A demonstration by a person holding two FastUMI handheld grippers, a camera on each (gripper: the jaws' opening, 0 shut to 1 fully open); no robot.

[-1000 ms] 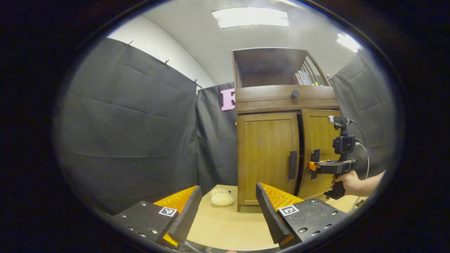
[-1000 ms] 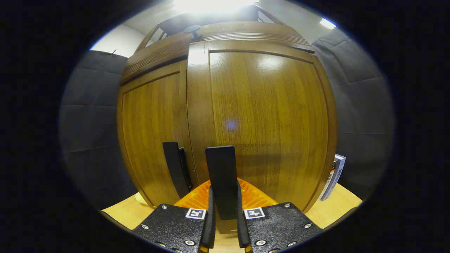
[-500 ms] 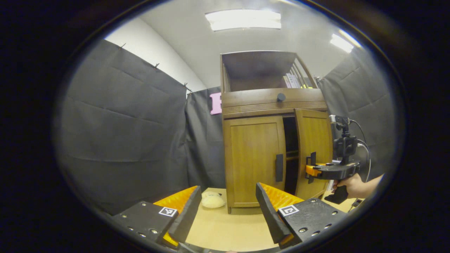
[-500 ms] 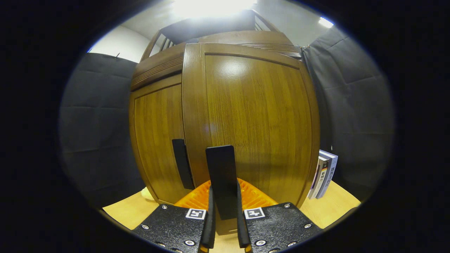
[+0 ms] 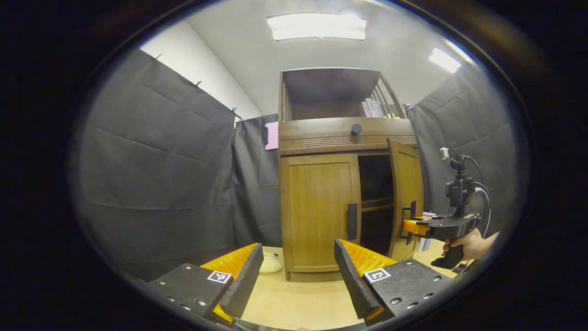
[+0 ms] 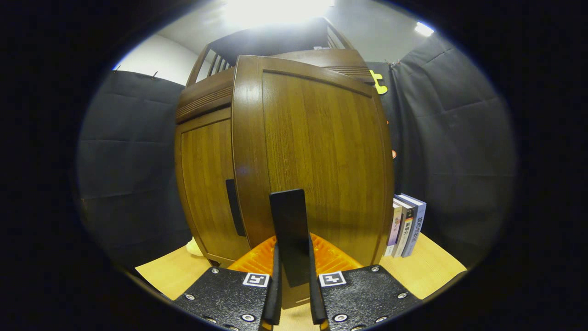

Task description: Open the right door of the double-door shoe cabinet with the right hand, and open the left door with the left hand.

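Wooden double-door shoe cabinet (image 5: 342, 138), brown, standing on a pale wood tabletop (image 5: 294, 299) against the booth's black cloth wall (image 5: 156, 174). Upper part: open shelf with books (image 5: 374, 108); below it a drawer front with a round dark knob (image 5: 356, 129).

Right door (image 6: 317, 156): swung partly outward, dark interior with a shelf board (image 5: 376, 204) exposed in the left gripper view. Its vertical dark handle (image 6: 289, 243) sits between the two fingers of the right gripper (image 6: 292, 294), both pressing on it, clamped. In the left gripper view that gripper is seen farther off at the door's edge, held by a hand (image 5: 468, 243).

Left door (image 5: 319, 211): closed, flush with the frame; vertical dark handle (image 5: 352, 221) near its inner edge, untouched.

Left gripper (image 5: 298, 271): fingers spread wide, nothing between them, held low over the tabletop and well apart from the cabinet.

Other items: a pale soft object (image 5: 271, 264) on the tabletop beside the cabinet's left foot; several upright books (image 6: 406, 225) just beside the cabinet's right side.
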